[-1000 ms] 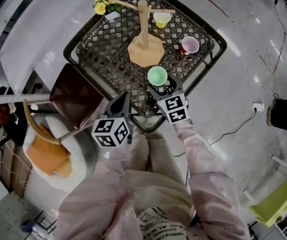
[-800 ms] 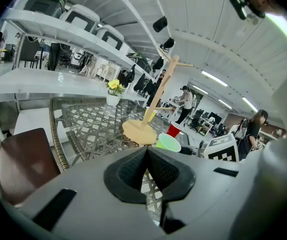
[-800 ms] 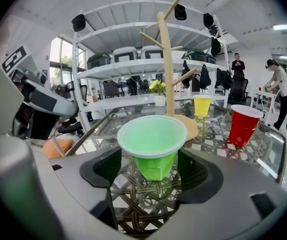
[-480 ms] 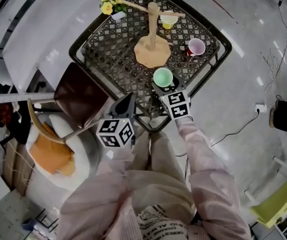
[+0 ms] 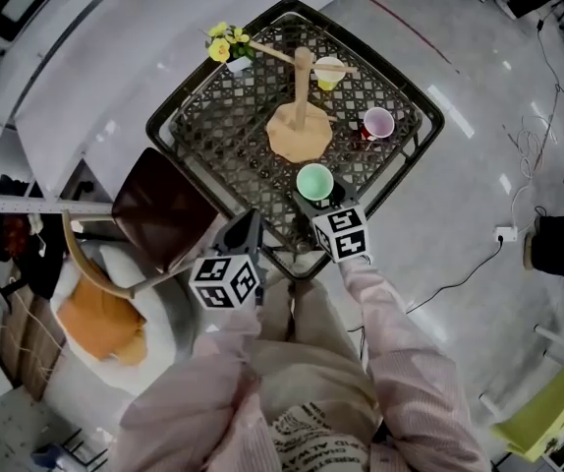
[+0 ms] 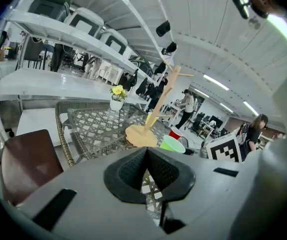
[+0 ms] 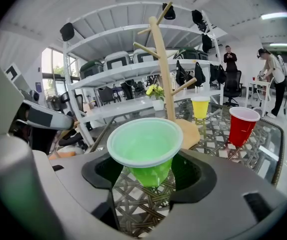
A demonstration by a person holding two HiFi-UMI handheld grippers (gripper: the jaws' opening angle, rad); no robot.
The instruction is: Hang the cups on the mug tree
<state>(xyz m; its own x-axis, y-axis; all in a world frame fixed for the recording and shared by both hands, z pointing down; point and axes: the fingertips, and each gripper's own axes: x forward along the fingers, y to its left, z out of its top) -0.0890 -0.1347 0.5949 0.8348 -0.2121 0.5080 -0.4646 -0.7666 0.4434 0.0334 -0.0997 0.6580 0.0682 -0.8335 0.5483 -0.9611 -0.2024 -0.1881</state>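
Brackets the green cup (image 7: 144,143) with the right gripper (image 7: 148,174), jaws wide and just now closing in, pads apparently not yet pressing, low on the wall, likely so the rim stays free for hooking. Leaves that cup upright, seemingly resting on the table (image 5: 213,136), on the near side of the mug tree (image 7: 163,64), not yet hung. Holds the left gripper (image 6: 146,171) back by the table's edge, jaws together on nothing, probably to stay clear.

**Inspector A:** What is surrounding the work?

**Inspector B:** A lattice table (image 5: 223,136) is standing on a pale floor (image 5: 479,165), and yellow flowers (image 5: 227,45) are sitting at its far corner.

**Inspector A:** Beside it?

**Inspector B:** A brown chair (image 5: 164,214) is standing just beside it, with an orange cushion (image 5: 100,318) lying nearby.
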